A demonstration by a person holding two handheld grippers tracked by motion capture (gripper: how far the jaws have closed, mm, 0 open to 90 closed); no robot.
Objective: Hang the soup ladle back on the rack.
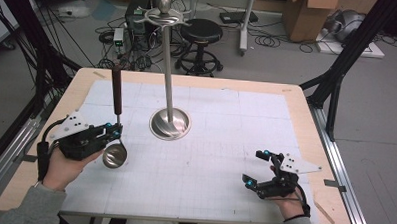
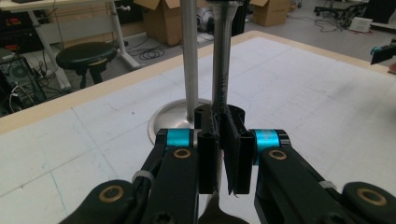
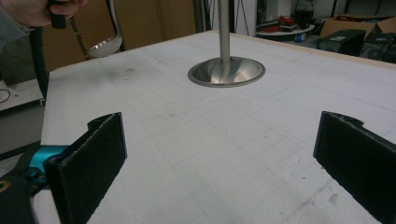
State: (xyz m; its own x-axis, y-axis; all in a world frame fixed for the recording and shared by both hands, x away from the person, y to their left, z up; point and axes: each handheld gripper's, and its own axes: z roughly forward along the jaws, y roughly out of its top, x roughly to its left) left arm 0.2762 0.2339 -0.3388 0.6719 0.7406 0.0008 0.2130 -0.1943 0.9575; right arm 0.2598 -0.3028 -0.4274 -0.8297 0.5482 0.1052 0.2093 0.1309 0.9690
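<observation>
The white mat [image 1: 225, 143] lies bare across the middle and right of the high view, so a gripper could pass freely there. One obstacle stands at centre: the metal stand [image 1: 170, 91], a round base with a tall thin pole rising to the top of the frame, ending in hooks. At the left, the ladle [image 1: 117, 119] stands upright in the left gripper [image 1: 114, 133], its handle just left of the pole with a narrow gap between them. The right gripper [image 1: 259, 169], lower right, has open mat ahead of its wide-apart jaws up to the stand's base
</observation>
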